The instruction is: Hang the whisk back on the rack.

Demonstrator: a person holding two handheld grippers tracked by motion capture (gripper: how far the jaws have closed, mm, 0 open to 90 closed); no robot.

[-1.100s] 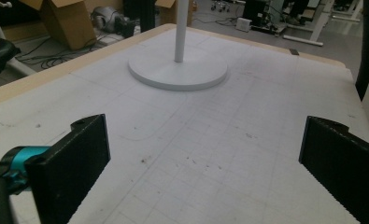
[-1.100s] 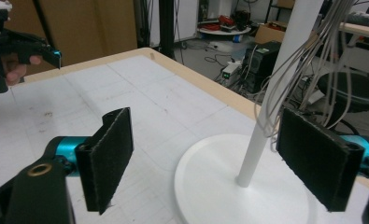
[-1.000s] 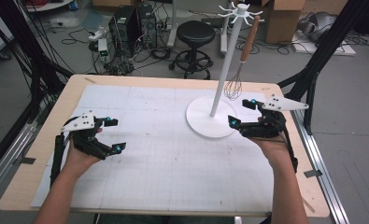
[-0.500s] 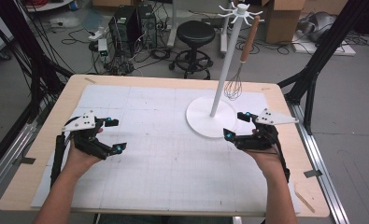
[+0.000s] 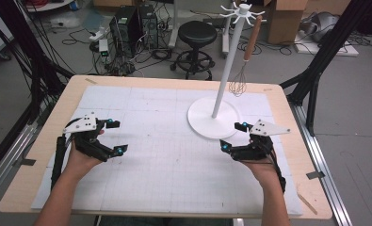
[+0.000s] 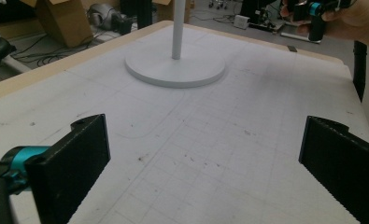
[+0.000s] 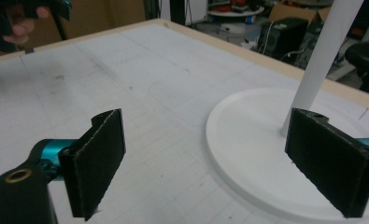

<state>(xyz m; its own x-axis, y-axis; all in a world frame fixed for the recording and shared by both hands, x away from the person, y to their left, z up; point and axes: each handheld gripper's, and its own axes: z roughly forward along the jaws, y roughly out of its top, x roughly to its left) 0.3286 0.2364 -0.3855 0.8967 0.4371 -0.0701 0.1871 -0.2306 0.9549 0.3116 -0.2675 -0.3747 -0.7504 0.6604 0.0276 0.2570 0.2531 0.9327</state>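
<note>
The right gripper sits at the lower right of the high view, jaws spread wide with nothing between them, held just over the white gridded mat and just off the near right rim of the round base of the white stand. In the right gripper view its two black pads frame bare mat at the left and the edge of that base at the right, with the stand's pole rising at the upper right of the frame. The left gripper lies at the lower left of the high view, well apart from the stand, jaws likewise wide and empty above the mat; in the left gripper view its pads stand at the lower left and lower right corners, the base and pole lie at the upper middle, and the other hand with its gripper shows at the upper right corner. A wire whisk with a wooden handle hangs from a hook at the top of the stand, right of the pole, in the upper right part of the high view, its wire end clear of the base. The mat covers a light wooden table, and behind it, at the top of the frame, stand a black stool and computer cases
</note>
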